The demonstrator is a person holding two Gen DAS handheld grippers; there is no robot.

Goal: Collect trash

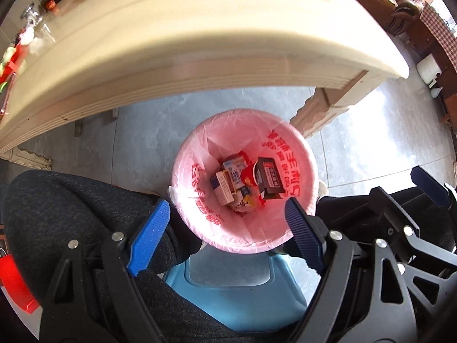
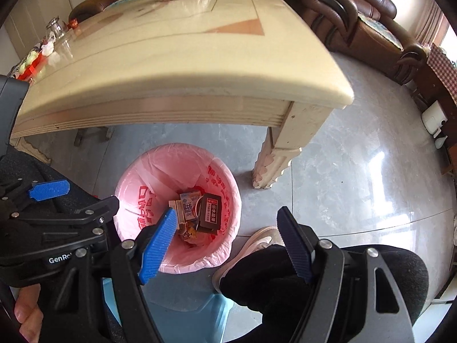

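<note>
Cream table (image 2: 182, 68) overhanging pink-lined bin (image 2: 134, 180)

- Your left gripper's (image 1: 228, 234) blue fingers (image 1: 150, 237) covered the near rim of the bin (image 1: 300, 148).
- The small cartons (image 1: 228, 183) lay piled, so you couldn't read the lower ones.
- The clutter (image 1: 17, 48) at the table's (image 1: 200, 43) far end was blurred and cut off.
</note>
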